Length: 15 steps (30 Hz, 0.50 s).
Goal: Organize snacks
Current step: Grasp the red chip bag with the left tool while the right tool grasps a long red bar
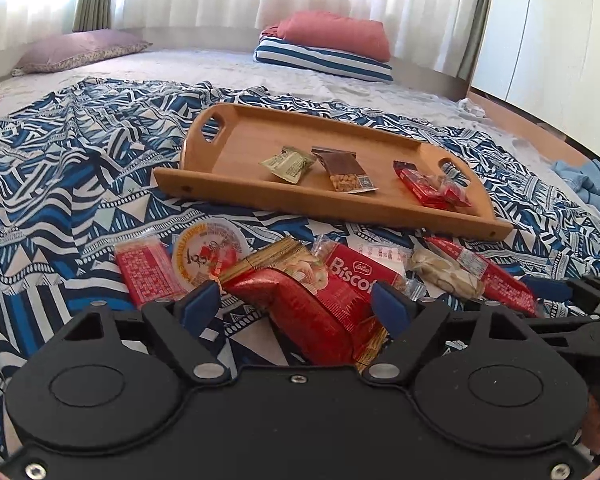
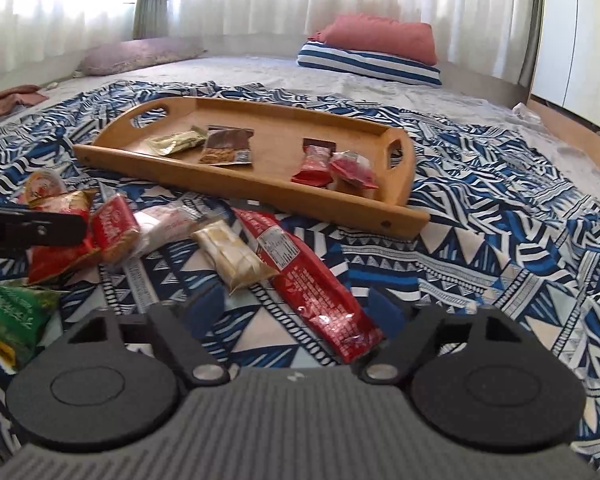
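Note:
A wooden tray [image 1: 260,194] [image 2: 236,186] lies on the patterned blanket and holds a green packet [image 1: 288,165], a brown nut packet [image 1: 344,174] and red packets [image 1: 428,188]. In front of it lie loose snacks. My left gripper [image 1: 296,306] stands open around a red-and-gold packet [image 1: 300,308], with blanket showing between the packet and the left pad. My right gripper [image 2: 296,308] is open over the near end of a long red packet [image 2: 320,292], which lies closer to its right finger. A Biscoff packet [image 1: 352,276] and a beige packet [image 2: 232,256] lie beside these.
Also on the blanket are a round jelly cup [image 1: 208,256], a red flat packet [image 1: 148,272] and a green packet [image 2: 16,320]. Pillows [image 1: 332,46] sit at the bed's far end by the curtains. The right gripper's side [image 1: 580,292] shows in the left wrist view.

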Motion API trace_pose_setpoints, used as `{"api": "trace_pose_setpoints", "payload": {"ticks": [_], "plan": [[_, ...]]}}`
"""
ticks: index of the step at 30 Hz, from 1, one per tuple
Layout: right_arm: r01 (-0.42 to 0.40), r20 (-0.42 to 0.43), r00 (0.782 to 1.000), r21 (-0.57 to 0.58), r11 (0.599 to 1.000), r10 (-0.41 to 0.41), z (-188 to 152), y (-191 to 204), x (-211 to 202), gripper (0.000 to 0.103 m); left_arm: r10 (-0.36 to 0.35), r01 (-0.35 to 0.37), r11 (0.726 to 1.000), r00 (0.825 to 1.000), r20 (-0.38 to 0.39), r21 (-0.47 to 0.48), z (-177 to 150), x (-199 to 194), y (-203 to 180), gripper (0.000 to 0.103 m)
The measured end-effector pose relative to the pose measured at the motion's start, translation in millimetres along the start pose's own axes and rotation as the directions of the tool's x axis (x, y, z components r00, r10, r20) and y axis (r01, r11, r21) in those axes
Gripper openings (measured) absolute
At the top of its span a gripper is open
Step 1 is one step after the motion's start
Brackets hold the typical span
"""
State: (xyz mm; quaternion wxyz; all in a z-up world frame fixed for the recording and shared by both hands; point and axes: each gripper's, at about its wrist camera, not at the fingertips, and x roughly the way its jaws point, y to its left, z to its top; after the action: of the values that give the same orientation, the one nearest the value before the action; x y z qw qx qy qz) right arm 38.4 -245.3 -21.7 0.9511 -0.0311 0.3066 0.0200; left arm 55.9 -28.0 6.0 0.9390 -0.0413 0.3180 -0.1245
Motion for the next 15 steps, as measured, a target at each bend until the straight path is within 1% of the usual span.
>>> {"api": "trace_pose_setpoints", "payload": {"ticks": [4, 6, 9, 12, 15], "plan": [[-0.018, -0.002, 1.0, 0.004, 1.0, 0.018, 1, 3, -3, 0.068, 0.003, -0.003, 1.0, 1.0, 0.003, -0.004, -1, -1, -2, 0.078], [-0.033, -0.006, 0.999, 0.006, 0.999, 0.033, 1, 4, -4, 0.058, -0.005, 0.005, 1.0, 1.0, 0.002, -0.022, -1, -1, -1, 0.077], [-0.06, -0.01, 0.998, 0.018, 0.998, 0.06, 2, 5, -8, 0.05, -0.021, 0.021, 0.999, 1.0, 0.003, -0.041, -2, -2, 0, 0.076], [-0.081, -0.013, 0.997, 0.023, 0.996, 0.081, 4, 6, -10, 0.046, -0.017, 0.017, 0.999, 1.0, 0.003, -0.038, -2, -2, 0, 0.076], [-0.064, -0.019, 0.998, -0.01, 0.998, 0.064, 4, 11, -10, 0.046, -0.01, 0.01, 0.999, 1.0, -0.008, -0.044, -2, 0, -2, 0.074]]}}
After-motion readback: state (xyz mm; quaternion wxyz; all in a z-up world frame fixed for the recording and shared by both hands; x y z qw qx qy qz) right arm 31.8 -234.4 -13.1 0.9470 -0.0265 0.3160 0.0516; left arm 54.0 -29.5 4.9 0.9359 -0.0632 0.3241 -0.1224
